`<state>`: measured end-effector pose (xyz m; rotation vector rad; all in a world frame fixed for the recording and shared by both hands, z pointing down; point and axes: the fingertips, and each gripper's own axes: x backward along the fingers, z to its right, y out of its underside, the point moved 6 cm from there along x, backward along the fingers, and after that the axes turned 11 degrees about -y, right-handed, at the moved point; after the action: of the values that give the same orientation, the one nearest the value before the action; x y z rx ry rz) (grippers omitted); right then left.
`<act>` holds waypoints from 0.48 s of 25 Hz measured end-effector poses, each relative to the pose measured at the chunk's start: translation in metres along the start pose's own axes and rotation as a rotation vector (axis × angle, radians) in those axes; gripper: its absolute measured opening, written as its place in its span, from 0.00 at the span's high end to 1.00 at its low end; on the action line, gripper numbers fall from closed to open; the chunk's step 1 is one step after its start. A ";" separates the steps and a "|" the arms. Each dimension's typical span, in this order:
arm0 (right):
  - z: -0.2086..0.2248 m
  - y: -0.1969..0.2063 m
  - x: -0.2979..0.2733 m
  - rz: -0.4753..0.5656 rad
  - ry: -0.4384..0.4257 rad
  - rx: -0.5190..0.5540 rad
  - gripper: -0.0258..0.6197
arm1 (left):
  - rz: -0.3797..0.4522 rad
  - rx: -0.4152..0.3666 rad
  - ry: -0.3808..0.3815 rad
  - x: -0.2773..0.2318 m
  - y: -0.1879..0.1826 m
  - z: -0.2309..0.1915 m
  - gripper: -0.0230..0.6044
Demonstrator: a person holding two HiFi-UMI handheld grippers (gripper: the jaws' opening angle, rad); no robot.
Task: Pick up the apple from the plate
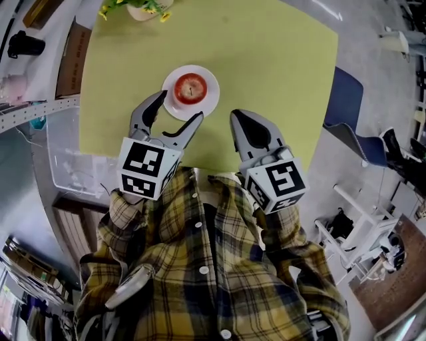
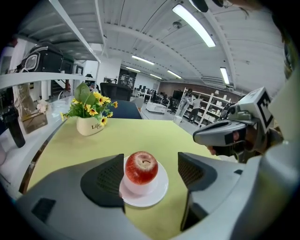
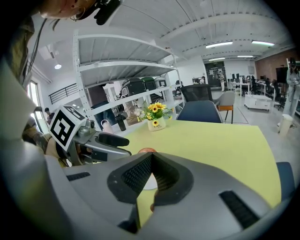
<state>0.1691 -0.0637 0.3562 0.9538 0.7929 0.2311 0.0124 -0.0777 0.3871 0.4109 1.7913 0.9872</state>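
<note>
A red apple (image 1: 191, 88) sits on a small white plate (image 1: 208, 103) on the yellow-green table (image 1: 266, 60). My left gripper (image 1: 180, 106) stands open just short of the plate, one fingertip at the plate's left rim and the other at its near edge. In the left gripper view the apple (image 2: 140, 167) and the plate (image 2: 152, 194) lie ahead between the two pads (image 2: 105, 180), untouched. My right gripper (image 1: 242, 120) is shut and empty, to the right of the plate near the table's front edge. In the right gripper view only the apple's top (image 3: 146, 150) shows over the closed tips (image 3: 151, 159).
A white pot of yellow flowers (image 1: 143, 8) stands at the table's far edge. A blue chair (image 1: 346, 100) is at the table's right. A shelf with a black bottle (image 1: 23, 45) and a clear plastic box (image 1: 60, 156) lie to the left.
</note>
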 end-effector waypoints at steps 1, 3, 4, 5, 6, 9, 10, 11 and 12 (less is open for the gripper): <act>0.001 0.002 0.000 -0.004 0.002 -0.005 0.96 | -0.005 -0.006 -0.001 -0.003 0.001 -0.001 0.41; 0.002 0.005 -0.001 -0.012 0.005 -0.016 0.96 | -0.017 -0.030 0.001 -0.010 0.007 -0.003 0.37; 0.003 0.007 -0.003 -0.015 0.006 -0.020 0.96 | -0.026 -0.051 0.002 -0.014 0.010 -0.005 0.35; 0.004 0.009 -0.005 -0.016 0.008 -0.024 0.96 | -0.037 -0.072 0.002 -0.018 0.014 -0.006 0.33; 0.005 0.010 -0.006 -0.018 0.009 -0.029 0.96 | -0.047 -0.087 0.002 -0.022 0.018 -0.007 0.32; 0.008 0.014 -0.009 -0.022 0.017 -0.044 0.96 | -0.069 -0.099 0.007 -0.035 0.027 -0.007 0.28; 0.009 0.015 -0.010 -0.023 0.019 -0.048 0.96 | -0.071 -0.101 0.008 -0.038 0.029 -0.007 0.28; 0.011 0.016 -0.011 -0.024 0.021 -0.052 0.96 | -0.074 -0.104 0.009 -0.042 0.030 -0.007 0.28; 0.012 0.018 -0.011 -0.025 0.024 -0.057 0.96 | -0.078 -0.110 0.011 -0.045 0.032 -0.007 0.27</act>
<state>0.1723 -0.0671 0.3800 0.8884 0.8163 0.2424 0.0208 -0.0913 0.4410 0.2654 1.7404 1.0292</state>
